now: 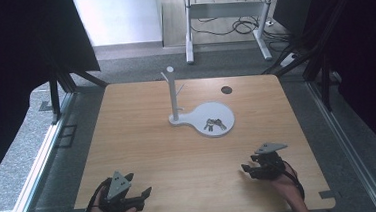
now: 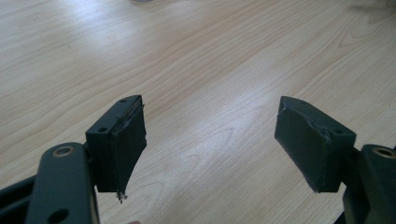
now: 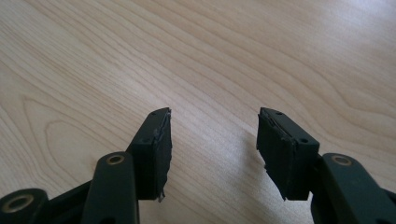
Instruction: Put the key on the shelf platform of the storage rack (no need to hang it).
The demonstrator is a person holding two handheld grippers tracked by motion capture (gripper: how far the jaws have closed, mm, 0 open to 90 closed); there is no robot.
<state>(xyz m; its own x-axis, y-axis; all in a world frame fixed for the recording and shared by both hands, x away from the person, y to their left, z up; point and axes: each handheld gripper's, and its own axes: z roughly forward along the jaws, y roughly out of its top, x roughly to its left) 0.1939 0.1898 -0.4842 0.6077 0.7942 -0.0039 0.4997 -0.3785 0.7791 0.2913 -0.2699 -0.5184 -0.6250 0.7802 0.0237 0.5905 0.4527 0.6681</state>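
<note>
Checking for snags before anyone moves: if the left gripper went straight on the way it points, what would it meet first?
Probably only bare table: the left gripper, jaws open, faces plain wood.

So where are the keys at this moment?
In the high view, the bunch of keys lies on the round white base of the stand, just right of its upright post, far from both grippers.

the left gripper point(image 2: 210, 140) hangs just above the pale wooden surface point(image 2: 210, 56), its two black fingers point(image 2: 123, 140) spread wide apart with nothing between them. bare wood grain shows in the gap. the pad on the left finger looks frayed at its lower tip. soft patches of light lie across the surface farther off.
</note>
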